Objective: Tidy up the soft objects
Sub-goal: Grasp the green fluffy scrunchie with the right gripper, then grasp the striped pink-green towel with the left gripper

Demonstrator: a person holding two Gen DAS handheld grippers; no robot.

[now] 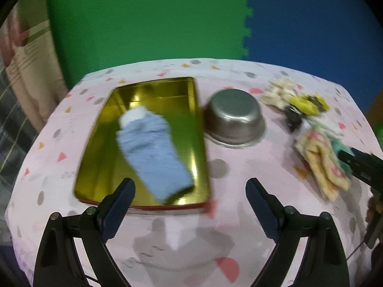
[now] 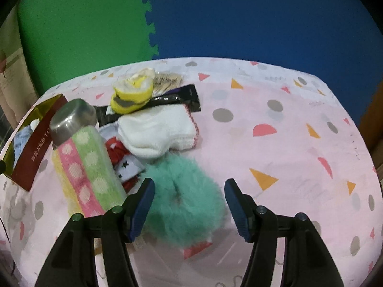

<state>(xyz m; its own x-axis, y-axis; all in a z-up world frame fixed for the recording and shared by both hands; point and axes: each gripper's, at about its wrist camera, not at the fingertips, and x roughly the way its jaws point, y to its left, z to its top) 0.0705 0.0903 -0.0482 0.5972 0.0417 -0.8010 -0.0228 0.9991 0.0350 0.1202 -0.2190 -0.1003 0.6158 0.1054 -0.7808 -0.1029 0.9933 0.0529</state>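
Note:
A gold tin tray [image 1: 191,143] with red sides lies on the pink tablecloth, and a blue sock [image 1: 153,153] lies inside it. My left gripper [image 1: 190,186] hangs open just in front of the tray's near edge, with nothing between its fingers. In the right wrist view my right gripper [image 2: 189,189] stands open over a fluffy teal scrunchie [image 2: 184,198], which lies between the fingers without being pressed. Beside it lie a striped dotted sock [image 2: 83,169], white socks [image 2: 158,131], a red and white cloth [image 2: 122,157] and yellow baby socks [image 2: 131,93].
An upturned steel bowl [image 1: 234,117] stands between the tray and the pile of soft things [image 1: 318,153]. A black packet [image 2: 172,100] lies under the yellow socks. Green and blue foam mats stand behind the table. The right gripper's tip [image 1: 359,165] shows at the left view's right edge.

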